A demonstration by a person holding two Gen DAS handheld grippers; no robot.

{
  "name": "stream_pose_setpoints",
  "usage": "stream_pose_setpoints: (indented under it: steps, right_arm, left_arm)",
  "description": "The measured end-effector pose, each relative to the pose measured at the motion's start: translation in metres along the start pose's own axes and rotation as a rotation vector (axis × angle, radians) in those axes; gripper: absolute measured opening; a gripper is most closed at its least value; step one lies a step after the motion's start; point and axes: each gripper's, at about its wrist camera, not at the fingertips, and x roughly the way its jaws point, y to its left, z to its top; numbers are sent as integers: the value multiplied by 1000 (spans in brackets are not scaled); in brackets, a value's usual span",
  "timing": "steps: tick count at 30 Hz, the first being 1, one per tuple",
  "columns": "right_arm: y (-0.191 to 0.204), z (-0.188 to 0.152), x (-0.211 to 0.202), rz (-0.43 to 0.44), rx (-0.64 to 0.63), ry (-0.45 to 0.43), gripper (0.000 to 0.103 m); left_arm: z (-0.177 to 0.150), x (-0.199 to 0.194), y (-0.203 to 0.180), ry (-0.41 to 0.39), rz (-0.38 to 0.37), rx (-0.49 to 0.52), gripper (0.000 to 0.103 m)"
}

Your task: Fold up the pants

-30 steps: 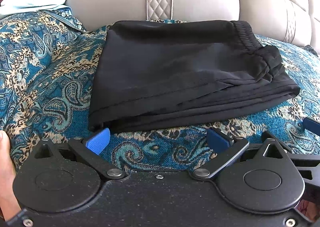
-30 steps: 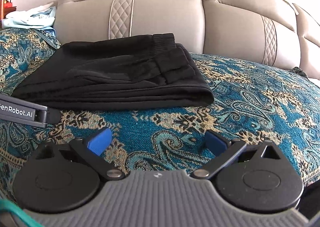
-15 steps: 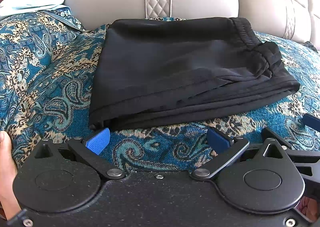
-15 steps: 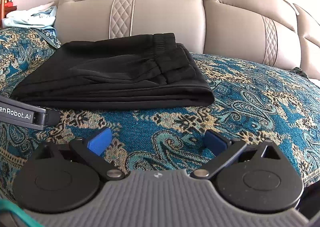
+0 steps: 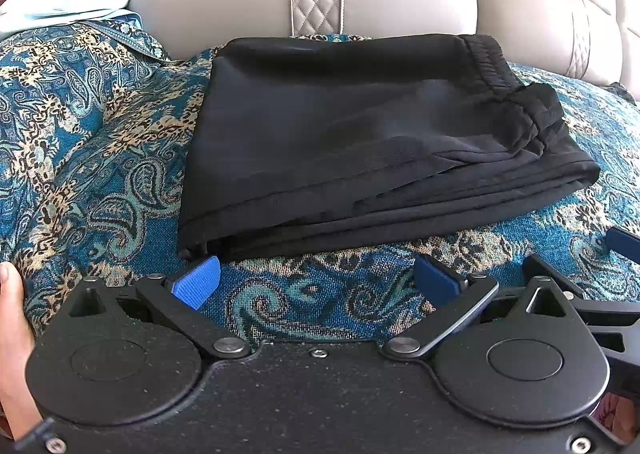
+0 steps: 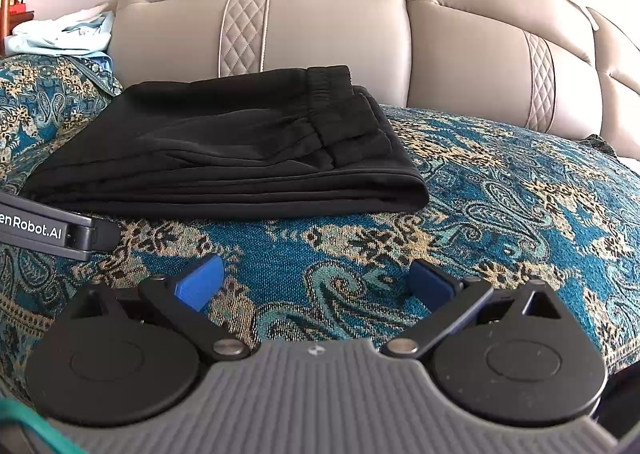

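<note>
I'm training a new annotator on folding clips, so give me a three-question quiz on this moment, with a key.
1. True or false: the left claw is clamped on the folded black fabric pants.
2. Multiple choice: the pants lie on (a) a bare wooden floor, (b) a teal and gold paisley woven cover, (c) a white plastic tray.
3. Fill in: in the right wrist view, the pants' elastic waistband faces the beige padded leather ______.

Key: 1. False: both the left claw and the right claw are open, short of the pants. 2. b. 3. backrest.
</note>
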Motion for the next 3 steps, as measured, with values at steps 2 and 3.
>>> stream_pose_setpoints:
  steps: [2, 3]
  right_arm:
    - [0, 0, 0, 1, 0, 1, 103]
    - [0, 0, 0, 1, 0, 0, 103]
  left_arm:
    - [0, 0, 0, 0, -1, -1, 103]
    - [0, 0, 0, -1, 0, -2, 103]
